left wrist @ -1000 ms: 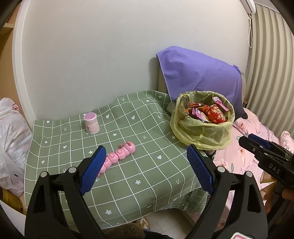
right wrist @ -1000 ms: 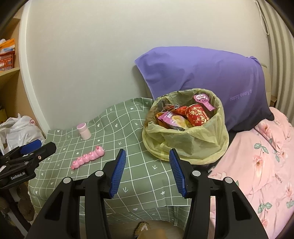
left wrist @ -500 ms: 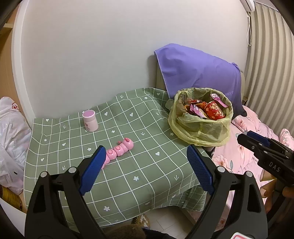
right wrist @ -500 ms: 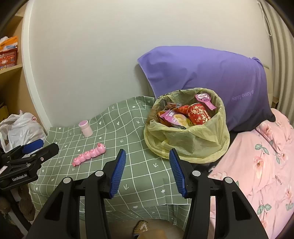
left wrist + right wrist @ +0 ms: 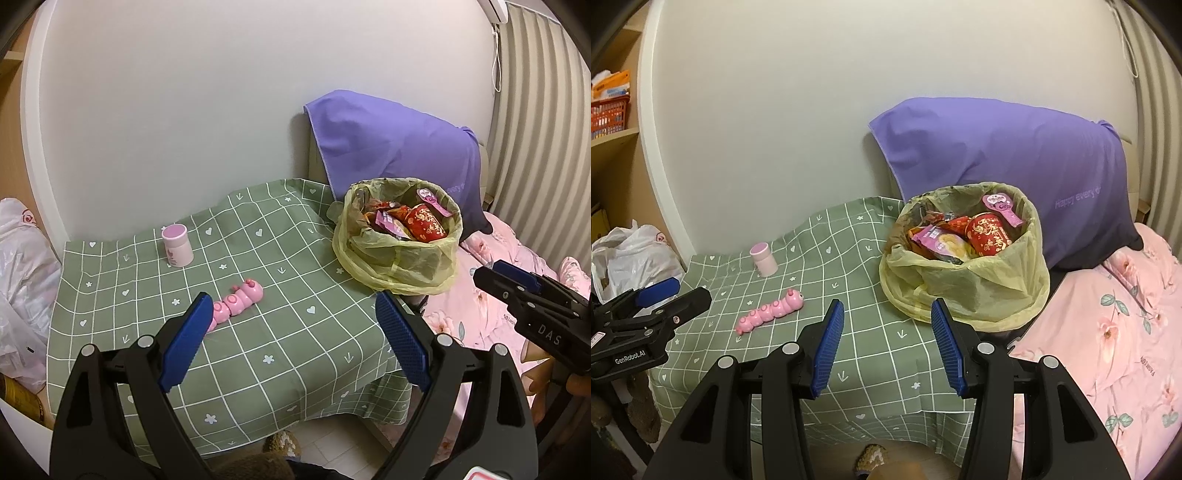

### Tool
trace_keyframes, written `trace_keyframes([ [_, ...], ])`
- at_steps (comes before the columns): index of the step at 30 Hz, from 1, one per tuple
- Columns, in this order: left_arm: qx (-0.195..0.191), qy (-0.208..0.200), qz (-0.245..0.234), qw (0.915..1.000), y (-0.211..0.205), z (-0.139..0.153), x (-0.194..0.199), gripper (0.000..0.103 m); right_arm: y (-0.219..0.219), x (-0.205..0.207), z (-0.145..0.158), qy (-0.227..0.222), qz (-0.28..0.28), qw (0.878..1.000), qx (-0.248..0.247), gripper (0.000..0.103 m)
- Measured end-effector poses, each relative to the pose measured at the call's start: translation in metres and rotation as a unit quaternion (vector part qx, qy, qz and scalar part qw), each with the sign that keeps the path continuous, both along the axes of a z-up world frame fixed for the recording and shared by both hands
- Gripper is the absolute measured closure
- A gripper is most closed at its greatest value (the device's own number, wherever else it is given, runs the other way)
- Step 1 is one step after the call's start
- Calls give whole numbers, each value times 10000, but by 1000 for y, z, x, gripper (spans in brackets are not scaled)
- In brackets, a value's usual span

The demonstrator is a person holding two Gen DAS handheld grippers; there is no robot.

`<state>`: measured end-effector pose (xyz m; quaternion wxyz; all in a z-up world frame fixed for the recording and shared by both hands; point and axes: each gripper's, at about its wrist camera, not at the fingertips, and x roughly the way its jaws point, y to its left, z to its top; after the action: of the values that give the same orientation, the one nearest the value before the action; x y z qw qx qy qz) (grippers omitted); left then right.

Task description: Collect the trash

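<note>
The fingers of the left gripper are spread wide and hold nothing; the right gripper is also spread, less wide, and empty. Both hang in front of the table, above its near edge.

The trash is already in the bag, which stands ahead and a little right of the right fingers, at the table's right edge beside the bed. The wrappers fill it to the rim, so I think a pull on one side of the thin plastic could tip it off the table or spill them.

The pillow stands close behind the bag, so there is little room there. Ahead of the left fingers the cloth is mostly open; only the pink toy lies near the left finger, and the cup stands farther back.
</note>
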<state>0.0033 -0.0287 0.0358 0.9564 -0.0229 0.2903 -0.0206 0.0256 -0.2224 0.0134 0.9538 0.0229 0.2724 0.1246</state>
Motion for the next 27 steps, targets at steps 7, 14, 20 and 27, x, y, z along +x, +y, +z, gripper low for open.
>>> trace_keyframes([
  [7,-26,-20,7,10000,-2,2,-2,18,-4,-2,2,-35,-30,10000,-4,56],
  [14,-26,-11,-19,10000,-3,2,-2,18,-8,-5,3,-56,-54,10000,-15,56],
  [20,-20,-7,-69,10000,-8,1,-3,18,-11,-7,1,-36,-71,10000,1,56],
  [27,-36,-29,-110,9999,-11,0,-5,18,-15,-7,-3,0,-115,9999,13,56],
])
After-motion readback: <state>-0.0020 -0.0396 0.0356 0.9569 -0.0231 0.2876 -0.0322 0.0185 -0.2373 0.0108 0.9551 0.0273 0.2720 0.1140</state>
